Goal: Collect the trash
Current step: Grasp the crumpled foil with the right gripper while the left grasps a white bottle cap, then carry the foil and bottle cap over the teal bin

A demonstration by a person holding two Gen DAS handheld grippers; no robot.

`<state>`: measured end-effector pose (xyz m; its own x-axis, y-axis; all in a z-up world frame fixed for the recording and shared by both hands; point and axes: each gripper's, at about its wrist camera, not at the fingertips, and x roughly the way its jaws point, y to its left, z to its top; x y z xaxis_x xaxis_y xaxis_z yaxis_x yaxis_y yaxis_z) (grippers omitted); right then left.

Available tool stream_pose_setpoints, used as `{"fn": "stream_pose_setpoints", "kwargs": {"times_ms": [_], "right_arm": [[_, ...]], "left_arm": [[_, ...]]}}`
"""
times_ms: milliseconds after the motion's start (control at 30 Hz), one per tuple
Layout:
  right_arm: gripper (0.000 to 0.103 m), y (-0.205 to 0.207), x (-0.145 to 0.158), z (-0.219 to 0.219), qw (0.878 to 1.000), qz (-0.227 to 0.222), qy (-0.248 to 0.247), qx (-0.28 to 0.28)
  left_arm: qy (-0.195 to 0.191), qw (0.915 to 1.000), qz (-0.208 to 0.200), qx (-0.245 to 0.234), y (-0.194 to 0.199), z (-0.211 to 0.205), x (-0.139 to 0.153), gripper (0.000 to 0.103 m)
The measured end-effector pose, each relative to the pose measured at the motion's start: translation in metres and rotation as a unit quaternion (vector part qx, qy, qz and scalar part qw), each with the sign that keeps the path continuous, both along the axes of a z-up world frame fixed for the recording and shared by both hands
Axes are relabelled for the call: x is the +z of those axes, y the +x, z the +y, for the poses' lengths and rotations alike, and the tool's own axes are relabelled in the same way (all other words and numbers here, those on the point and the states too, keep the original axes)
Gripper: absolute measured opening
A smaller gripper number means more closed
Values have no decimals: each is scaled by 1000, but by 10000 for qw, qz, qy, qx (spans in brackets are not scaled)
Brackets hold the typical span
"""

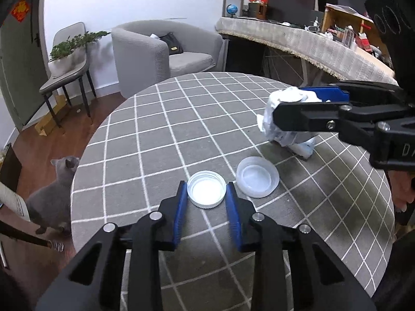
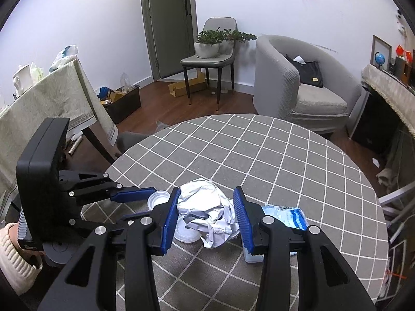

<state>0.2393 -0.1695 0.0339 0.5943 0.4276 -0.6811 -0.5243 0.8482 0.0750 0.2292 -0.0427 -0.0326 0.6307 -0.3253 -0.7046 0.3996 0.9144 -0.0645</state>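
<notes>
The left gripper (image 1: 206, 197) sits nearest the lens, its blue pads (image 1: 180, 208) flanking a white screw cap (image 1: 206, 191) that lies open side up on the checked tablecloth (image 1: 160, 134). The pads stand at the cap's rim on either side; whether they already press it cannot be told. The cap is judged light, rigid and smooth-walled: grip across its diameter on the ribbed edge. Just right of the right-hand pad lies a translucent lid (image 1: 257, 178), also open side up; both are empty.

The right gripper (image 2: 207, 215) pinches a crumpled white paper wad (image 2: 207, 207) between its fingers. The wad is soft, light and compressible. A blue-and-white plastic packet (image 2: 288, 216) lies beyond the right finger, flimsy and probably slippery.
</notes>
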Motion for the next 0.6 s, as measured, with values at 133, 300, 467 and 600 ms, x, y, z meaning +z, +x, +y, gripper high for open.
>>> {"fn": "stream_pose_setpoints", "kwargs": {"times_ms": [133,300,467,600], "right_arm": [[42,-1,1,0,10000,23,59,-2],[42,-7,3,4,9999,10,106,19],[42,-16,4,6,9998,13,209,13],[42,-25,4,11,9994,45,338,36]], "left_arm": [[-167,9998,5,140,-8,7,2,32],[-403,9987,-10,309,-18,17,6,32],[-420,9981,-48,457,-32,27,12,32],[-409,9974,-96,580,-45,35,16,32]]}}
